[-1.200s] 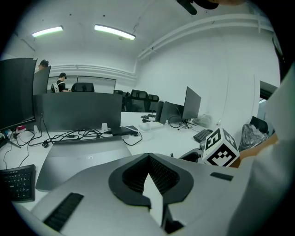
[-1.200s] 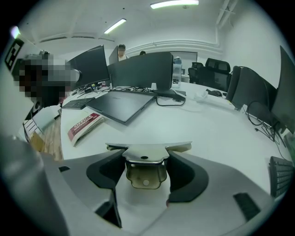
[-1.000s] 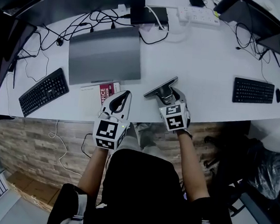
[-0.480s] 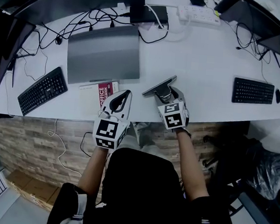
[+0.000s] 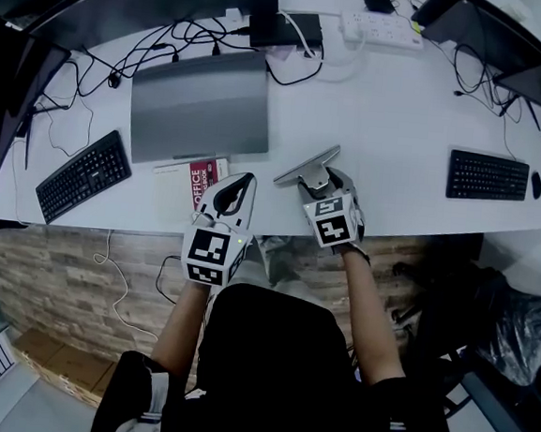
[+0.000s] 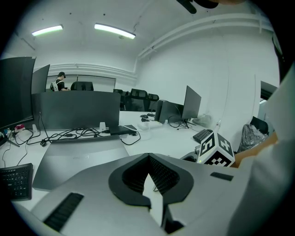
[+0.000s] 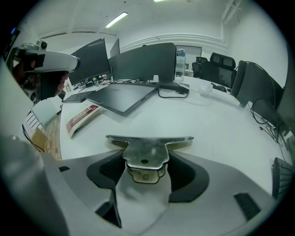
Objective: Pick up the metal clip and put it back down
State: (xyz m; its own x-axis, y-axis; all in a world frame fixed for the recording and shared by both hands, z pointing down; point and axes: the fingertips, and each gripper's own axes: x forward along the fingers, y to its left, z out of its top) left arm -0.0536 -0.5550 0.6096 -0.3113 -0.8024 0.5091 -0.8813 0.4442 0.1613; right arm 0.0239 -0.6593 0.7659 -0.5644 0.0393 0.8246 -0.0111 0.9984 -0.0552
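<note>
The right gripper (image 5: 317, 181), held low over the front edge of the white bench (image 5: 393, 108), clamps the metal clip (image 5: 306, 166) by its handle. The clip's flat bar lies crosswise ahead of the jaws. The left gripper (image 5: 243, 182) sits just beside it, jaws together on nothing, next to a red booklet (image 5: 201, 180). Beyond lie a closed laptop (image 5: 201, 106) and a keyboard (image 5: 488, 175).

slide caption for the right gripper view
Right gripper shut on the metal clip, with white desk and closed laptop beyond.
</note>
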